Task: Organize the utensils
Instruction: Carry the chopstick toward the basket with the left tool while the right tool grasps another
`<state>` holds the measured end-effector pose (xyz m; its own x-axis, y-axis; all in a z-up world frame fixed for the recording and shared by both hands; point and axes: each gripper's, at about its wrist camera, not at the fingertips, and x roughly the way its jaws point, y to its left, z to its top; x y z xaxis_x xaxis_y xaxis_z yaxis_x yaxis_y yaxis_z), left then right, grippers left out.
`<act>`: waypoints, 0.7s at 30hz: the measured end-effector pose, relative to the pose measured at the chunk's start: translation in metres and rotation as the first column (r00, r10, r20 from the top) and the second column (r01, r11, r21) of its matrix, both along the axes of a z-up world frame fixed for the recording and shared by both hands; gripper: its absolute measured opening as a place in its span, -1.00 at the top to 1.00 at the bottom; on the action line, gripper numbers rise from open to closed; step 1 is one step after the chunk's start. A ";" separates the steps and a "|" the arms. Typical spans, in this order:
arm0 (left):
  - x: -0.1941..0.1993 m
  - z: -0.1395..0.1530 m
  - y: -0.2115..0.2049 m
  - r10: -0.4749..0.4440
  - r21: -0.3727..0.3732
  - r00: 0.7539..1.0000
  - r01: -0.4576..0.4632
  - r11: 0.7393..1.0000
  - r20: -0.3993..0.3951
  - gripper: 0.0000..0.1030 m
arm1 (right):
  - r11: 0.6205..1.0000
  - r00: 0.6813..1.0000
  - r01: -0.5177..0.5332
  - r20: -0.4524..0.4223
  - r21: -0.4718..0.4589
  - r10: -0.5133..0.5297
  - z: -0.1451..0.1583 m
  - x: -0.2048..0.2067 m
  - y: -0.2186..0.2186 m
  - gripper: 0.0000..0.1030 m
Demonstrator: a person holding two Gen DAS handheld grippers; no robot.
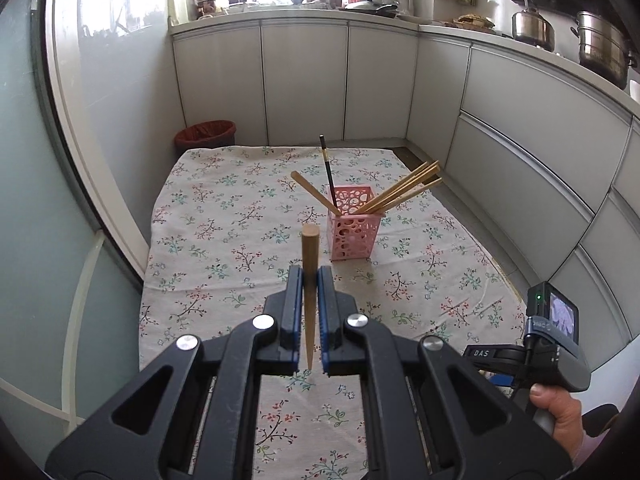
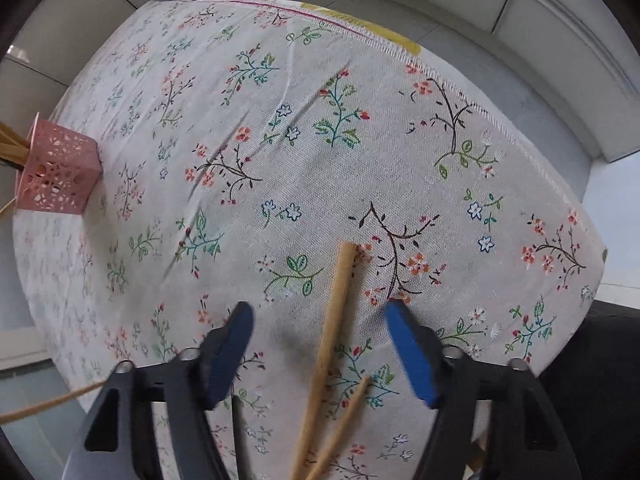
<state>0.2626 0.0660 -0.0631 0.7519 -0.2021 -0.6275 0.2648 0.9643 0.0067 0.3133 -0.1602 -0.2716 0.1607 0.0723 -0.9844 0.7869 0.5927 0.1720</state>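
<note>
left gripper [image 1: 310, 276] clamps upright chopstick [image 1: 309, 256]; right gripper [image 2: 318, 312] spread.

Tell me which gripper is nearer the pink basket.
Left. The left gripper, holding a chopstick, is just short of the pink basket; the right gripper is open, far across the cloth.

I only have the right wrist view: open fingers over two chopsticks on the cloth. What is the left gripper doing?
Observer: The left gripper is shut on one wooden chopstick, thick end pointing up and away.
Operator: How full is the pink holder? I see just its side.
Observer: The holder has several wooden chopsticks leaning right, one leaning left, and a dark one near upright.
Operator: Anything between the left gripper and the holder?
Observer: Only bare cloth shows there; the holder stands ahead, slightly right of the held chopstick.
</note>
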 end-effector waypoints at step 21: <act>-0.006 0.005 0.019 0.039 -0.075 0.999 -0.039 0.996 -0.007 0.84 | 0.968 0.893 -0.245 0.400 0.050 0.206 0.070 0.066 0.006 0.84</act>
<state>0.2561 0.0847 -0.0577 0.7565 -0.2193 -0.6162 0.2267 0.9716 -0.0675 0.3798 -0.1538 -0.2021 0.4970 0.2436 -0.8329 0.4925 0.7110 0.5018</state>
